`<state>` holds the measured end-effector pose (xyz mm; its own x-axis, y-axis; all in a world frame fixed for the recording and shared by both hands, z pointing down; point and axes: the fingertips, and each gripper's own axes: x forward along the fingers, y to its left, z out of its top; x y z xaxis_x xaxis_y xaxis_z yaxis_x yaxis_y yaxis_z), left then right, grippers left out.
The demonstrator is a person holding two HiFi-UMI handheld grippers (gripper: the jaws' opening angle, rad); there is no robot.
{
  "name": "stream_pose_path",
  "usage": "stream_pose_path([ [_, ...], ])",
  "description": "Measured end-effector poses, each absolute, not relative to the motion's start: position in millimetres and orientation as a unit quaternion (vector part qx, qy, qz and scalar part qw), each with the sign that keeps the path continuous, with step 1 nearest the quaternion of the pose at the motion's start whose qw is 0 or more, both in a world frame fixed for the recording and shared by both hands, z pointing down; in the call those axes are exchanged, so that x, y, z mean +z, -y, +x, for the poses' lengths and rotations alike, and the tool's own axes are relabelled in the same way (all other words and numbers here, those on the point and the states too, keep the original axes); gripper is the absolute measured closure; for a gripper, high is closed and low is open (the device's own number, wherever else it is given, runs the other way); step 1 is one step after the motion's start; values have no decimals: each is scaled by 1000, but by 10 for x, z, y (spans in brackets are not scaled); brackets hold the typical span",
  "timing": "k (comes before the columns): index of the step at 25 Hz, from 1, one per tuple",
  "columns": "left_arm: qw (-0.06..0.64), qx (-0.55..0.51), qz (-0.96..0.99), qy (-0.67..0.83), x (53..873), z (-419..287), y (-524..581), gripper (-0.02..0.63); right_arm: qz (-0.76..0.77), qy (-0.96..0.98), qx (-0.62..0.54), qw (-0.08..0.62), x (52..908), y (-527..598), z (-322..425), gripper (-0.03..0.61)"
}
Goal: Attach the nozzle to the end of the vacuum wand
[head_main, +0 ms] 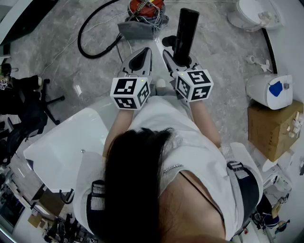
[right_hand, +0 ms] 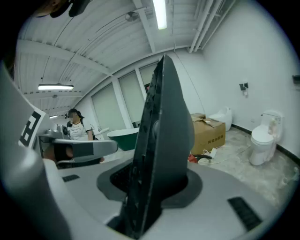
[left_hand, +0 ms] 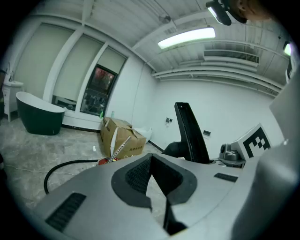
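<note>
A black, tapered vacuum nozzle [head_main: 184, 32] stands upright between the jaws of my right gripper [head_main: 174, 60], which is shut on its lower end. In the right gripper view the nozzle [right_hand: 161, 136] fills the middle and hides most of the gap of that gripper [right_hand: 151, 199]. My left gripper [head_main: 138, 61] is held level beside it, a little to the left, shut with nothing between its pads. From the left gripper view [left_hand: 153, 164] the nozzle [left_hand: 191, 133] rises at the right. On the floor ahead lie a black hose [head_main: 95, 45] and a red vacuum body [head_main: 145, 6].
A grey floor head [head_main: 137, 28] lies by the red body. A toilet [head_main: 254, 14] stands at the far right, with a cardboard box [head_main: 270, 128] and a white and blue device [head_main: 270, 90] nearer. A white table [head_main: 61, 147] is at the left. A green bathtub [left_hand: 40, 117] stands far off.
</note>
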<state>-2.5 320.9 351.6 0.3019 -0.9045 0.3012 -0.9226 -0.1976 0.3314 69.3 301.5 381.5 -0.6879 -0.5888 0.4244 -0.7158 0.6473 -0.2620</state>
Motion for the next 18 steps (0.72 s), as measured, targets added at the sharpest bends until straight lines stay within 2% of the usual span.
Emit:
stream_pose_path([
  [18,227,30,774,590,3508,7,-3064,612,352,904,208,124,3681,-2886,757,422],
])
